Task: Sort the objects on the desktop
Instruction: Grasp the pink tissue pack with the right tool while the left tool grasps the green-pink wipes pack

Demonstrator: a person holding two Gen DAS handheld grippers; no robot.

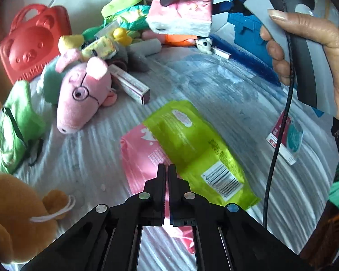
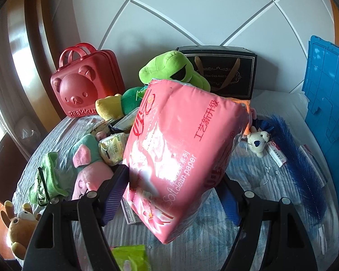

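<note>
The right claw (image 2: 176, 176) has a big pink pack of tissue paper (image 2: 180, 155) squeezed between its two fingers, lifted up off the worktop (image 2: 248, 176). From the left wrist view the same pack (image 1: 180, 11) hangs in the air far ahead of the left claw, with the person's right hand (image 1: 309, 61) on the handle.

The left claw (image 1: 167, 169) is pinched almost shut — only a thin gap shows, and nothing is in it. Right under its tips lie a flat pink tissue packet (image 1: 142, 158) and a green wet-wipes packet (image 1: 196, 149) that rests partly on top of the pink one.

I think the step now is to carry the big pack to where the paper things go. Those two packets by the left claw look like a good pile to join. The pack is soft and puffy, so the squeeze should stay firm — if it loosens, the pack may slide out. It also tilts, so it should be moved slowly and set down flat.

Past the right claw sit a pink pig plush (image 2: 90, 169), a green frog plush (image 2: 169, 67) and a red bear case (image 2: 85, 85). The pack should pass over them, not bump them. A blue crate (image 2: 327, 113) stands off to the right claw's right side.
</note>
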